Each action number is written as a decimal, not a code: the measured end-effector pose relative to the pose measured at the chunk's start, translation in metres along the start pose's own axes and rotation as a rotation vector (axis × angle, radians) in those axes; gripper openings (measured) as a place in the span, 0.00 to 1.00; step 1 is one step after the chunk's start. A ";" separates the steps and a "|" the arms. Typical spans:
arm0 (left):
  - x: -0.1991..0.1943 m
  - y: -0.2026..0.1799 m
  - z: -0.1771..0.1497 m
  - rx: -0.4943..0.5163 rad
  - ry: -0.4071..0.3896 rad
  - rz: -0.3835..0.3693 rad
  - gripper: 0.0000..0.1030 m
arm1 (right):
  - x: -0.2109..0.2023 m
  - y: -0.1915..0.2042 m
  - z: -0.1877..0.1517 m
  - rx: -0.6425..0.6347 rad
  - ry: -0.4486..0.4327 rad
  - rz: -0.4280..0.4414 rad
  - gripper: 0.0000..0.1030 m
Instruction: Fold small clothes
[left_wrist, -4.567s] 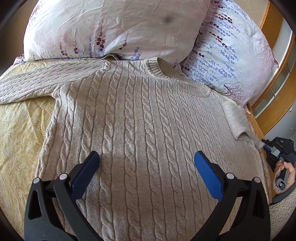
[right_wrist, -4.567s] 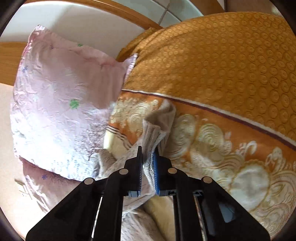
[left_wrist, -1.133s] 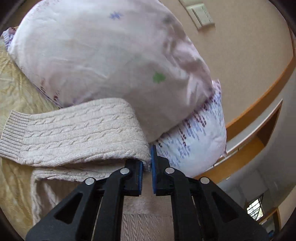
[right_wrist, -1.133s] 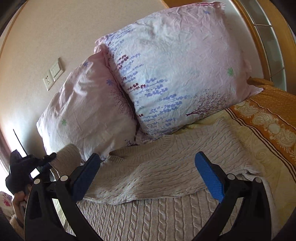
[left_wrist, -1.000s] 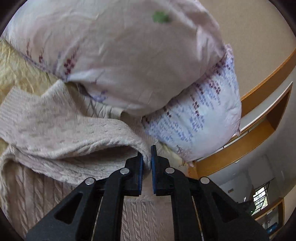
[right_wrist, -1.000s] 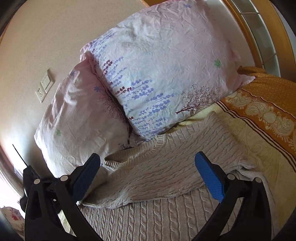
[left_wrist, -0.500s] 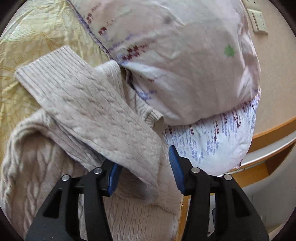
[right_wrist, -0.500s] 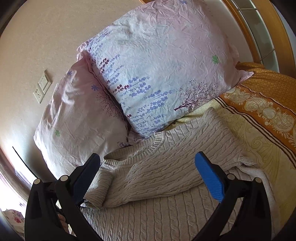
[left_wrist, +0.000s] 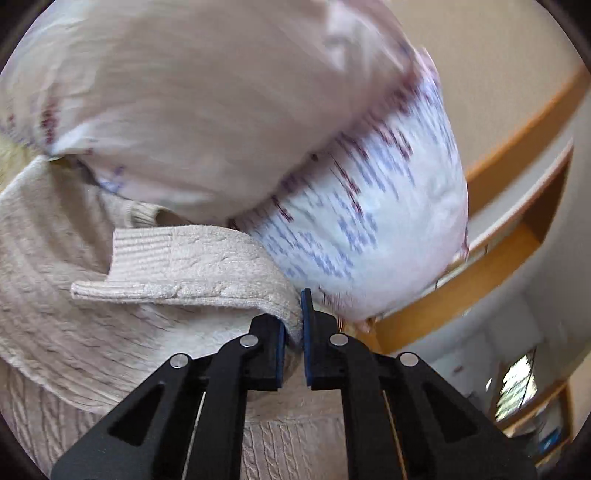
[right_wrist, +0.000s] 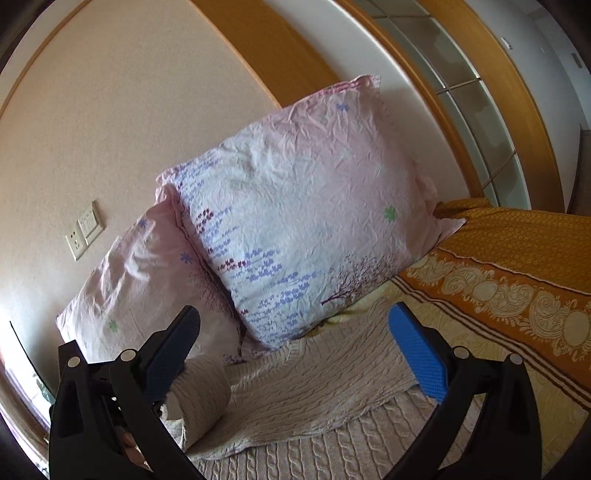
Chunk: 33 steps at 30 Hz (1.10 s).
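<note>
Left gripper (left_wrist: 293, 332), bottom centre of its frame: jaws nearly together, pinching a fold of the sweater's sleeve (left_wrist: 192, 262), cuff end sticking out to the left. Looks like the pinch sits mid-sleeve so the sleeve can be carried across the body as one flap; frame is motion-blurred, so exact grip depth is hard to tell. Right gripper (right_wrist: 295, 350), lower part of its frame: jaws wide apart, nothing between them, hovering above the sweater (right_wrist: 314, 373), probably parked out of the way while the left does the sleeve. In that view the lifted sleeve shows as a rolled hump at lower left, just beside the left finger. The sweater lies on the bed, body flat in the bottom of both frames, the other sleeve apparently already laid across the chest. Beyond it two floral pillows (right_wrist: 306, 206) lean on the wall, collar tucked right against them. Orange bedspread (right_wrist: 517, 266) at right, wall switch (right_wrist: 85, 229) mid-left. My read: sleeve fold in progress, body folds not yet done.
</note>
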<state>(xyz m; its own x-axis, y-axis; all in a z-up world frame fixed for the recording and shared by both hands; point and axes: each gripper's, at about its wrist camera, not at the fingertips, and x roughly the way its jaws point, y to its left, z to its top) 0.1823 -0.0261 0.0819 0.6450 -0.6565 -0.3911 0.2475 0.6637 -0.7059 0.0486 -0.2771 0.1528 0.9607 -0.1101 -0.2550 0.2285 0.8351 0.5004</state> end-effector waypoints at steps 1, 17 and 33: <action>0.019 -0.016 -0.009 0.081 0.052 0.018 0.08 | -0.003 -0.004 0.002 0.017 -0.022 -0.009 0.99; 0.096 -0.037 -0.029 0.192 0.207 0.161 0.39 | -0.014 -0.033 0.011 0.160 -0.094 -0.074 0.99; 0.077 -0.046 -0.054 0.292 0.368 0.036 0.58 | -0.008 -0.040 0.012 0.167 -0.087 -0.104 0.99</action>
<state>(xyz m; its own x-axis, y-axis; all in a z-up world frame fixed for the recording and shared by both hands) 0.1815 -0.1261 0.0522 0.3710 -0.6796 -0.6329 0.4565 0.7269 -0.5130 0.0339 -0.3164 0.1450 0.9388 -0.2432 -0.2440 0.3434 0.7165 0.6072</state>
